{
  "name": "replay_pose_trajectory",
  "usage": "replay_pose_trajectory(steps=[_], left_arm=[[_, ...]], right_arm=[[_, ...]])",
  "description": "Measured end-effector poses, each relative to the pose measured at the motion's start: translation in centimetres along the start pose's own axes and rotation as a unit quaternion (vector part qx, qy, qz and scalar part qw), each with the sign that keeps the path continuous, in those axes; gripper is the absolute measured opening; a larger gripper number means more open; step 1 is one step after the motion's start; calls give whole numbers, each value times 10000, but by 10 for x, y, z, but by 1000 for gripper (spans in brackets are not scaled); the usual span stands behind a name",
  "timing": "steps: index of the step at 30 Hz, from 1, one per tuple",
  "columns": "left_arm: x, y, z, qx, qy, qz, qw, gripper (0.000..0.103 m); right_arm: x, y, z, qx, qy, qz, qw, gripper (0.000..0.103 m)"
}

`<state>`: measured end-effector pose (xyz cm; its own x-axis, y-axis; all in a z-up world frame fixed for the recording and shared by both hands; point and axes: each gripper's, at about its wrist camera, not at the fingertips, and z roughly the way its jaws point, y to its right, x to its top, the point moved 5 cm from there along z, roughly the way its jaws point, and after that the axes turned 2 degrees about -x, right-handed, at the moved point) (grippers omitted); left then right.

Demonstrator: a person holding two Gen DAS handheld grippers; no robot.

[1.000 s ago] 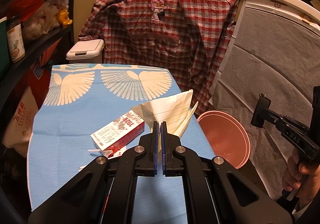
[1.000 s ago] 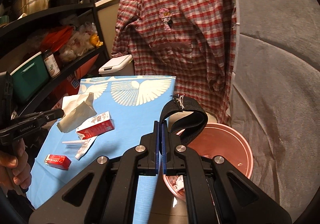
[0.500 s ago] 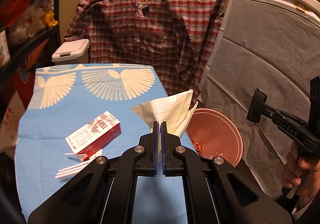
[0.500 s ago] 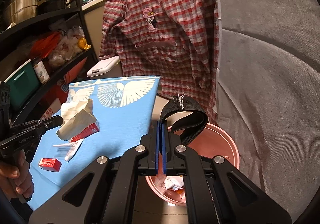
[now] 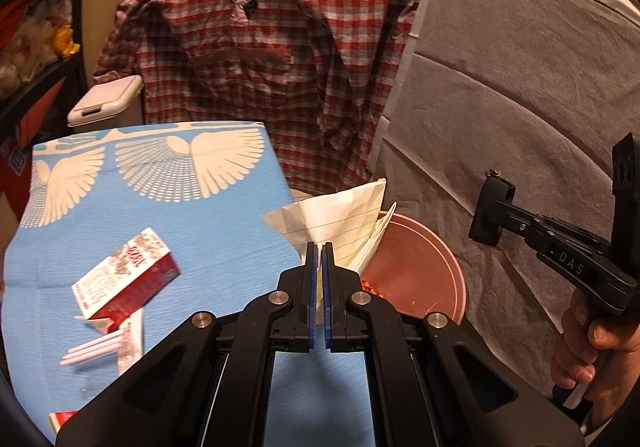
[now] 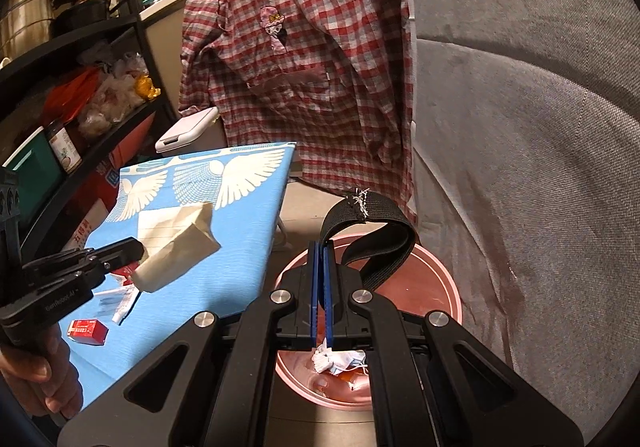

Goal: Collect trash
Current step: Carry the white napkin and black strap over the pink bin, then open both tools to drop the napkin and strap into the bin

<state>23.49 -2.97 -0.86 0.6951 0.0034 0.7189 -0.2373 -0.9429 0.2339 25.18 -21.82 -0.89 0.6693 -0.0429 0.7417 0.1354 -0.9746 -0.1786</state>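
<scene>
Left wrist view: left tongs [image 5: 319,247] clamped on folded lined paper [image 5: 340,215], which sticks up and forward past the tips. Pink bin [image 5: 416,271] sits just right of the blue surface [image 5: 200,215], below its edge; the paper's far end overlaps the bin's left rim in this view. Right tongs [image 5: 490,213] show at the right edge, over the bin side. Left on the surface: carton [image 5: 124,281] lying flat, long axis diagonal, near-left to far-right; white straws [image 5: 94,347] just near of it; a red pack [image 5: 60,419] at the near-left corner.

Right wrist view: right tongs [image 6: 320,255] clamped on a black strap [image 6: 376,243], looped up and right, hanging over the bin [image 6: 440,287]. Bin directly below and ahead; crumpled tissue [image 6: 336,361] already inside. Left tongs [image 6: 134,249] at left hold the paper [image 6: 176,251] over the surface [image 6: 240,247], not yet over the bin opening.

Judgement: right hand is nearer the drop, strap is essentially above the opening. Left needs to carry the paper further right, past the surface edge. Remaining trash all lies left of both tongs; left hand nearer.
</scene>
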Motion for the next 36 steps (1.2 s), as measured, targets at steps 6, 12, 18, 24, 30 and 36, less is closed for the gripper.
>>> replay_pose_trajectory(steps=[6,12,18,24,30,36], left_arm=[[-1,15,18,-50,-88,50,9999,2],[-1,26,34,-81,-179,108,9997,2],[-3,35,50,-92,-284,209,9993,2],[-3,41,61,-130,-355,256,9990,2],[-3,47,69,-310,-507,282,9978,3],[-2,45,68,-366,-532,271,9975,9]], right_arm=[[3,5,6,-29,-26,53,10000,3],[5,10,13,-50,-64,91,9999,3],[7,15,22,-73,-128,173,9997,3],[7,15,31,-90,-197,160,9996,3],[5,19,38,-209,-294,208,9991,10],[3,25,43,-312,-398,314,9982,45]])
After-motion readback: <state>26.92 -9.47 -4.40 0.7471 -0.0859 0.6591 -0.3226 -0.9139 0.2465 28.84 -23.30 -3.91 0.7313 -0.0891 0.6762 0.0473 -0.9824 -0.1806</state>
